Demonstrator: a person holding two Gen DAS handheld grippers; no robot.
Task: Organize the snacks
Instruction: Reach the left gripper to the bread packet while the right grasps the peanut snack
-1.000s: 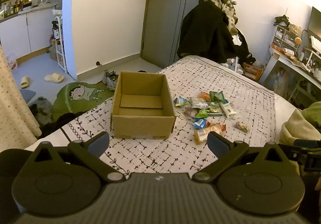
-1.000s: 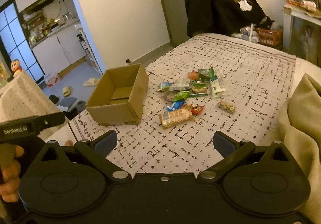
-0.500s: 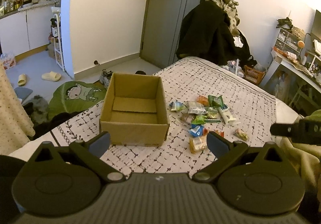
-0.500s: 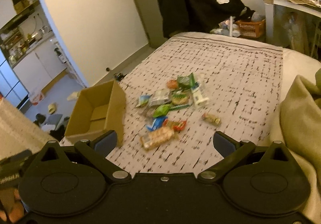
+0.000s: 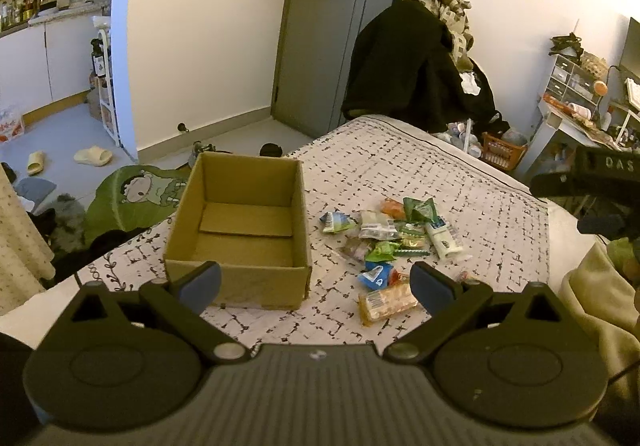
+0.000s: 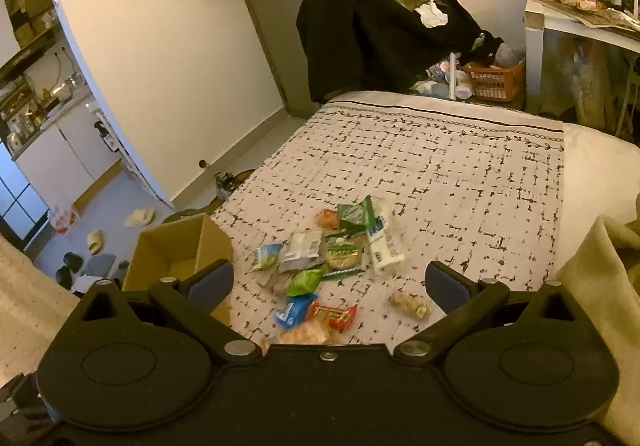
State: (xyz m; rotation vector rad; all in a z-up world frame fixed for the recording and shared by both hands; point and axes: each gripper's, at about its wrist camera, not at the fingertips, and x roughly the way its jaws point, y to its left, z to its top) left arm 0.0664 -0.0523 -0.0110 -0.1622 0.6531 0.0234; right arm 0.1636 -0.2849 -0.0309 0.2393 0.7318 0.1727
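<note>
An empty open cardboard box stands on the patterned bedspread; it also shows in the right wrist view. A pile of several wrapped snacks lies just right of the box; the pile also shows in the right wrist view. My left gripper is open and empty, held above the bed in front of the box. My right gripper is open and empty, above the near side of the pile. The right gripper's body shows at the right edge of the left wrist view.
A beige blanket lies at the bed's right side. Dark coats hang beyond the bed's far end, with an orange basket and a cluttered desk to the right. The floor with a green mat lies left of the bed.
Both grippers have moved forward and stayed open. The right gripper has closed in over the snack pile, so the box has slid to the lower left of its view.
</note>
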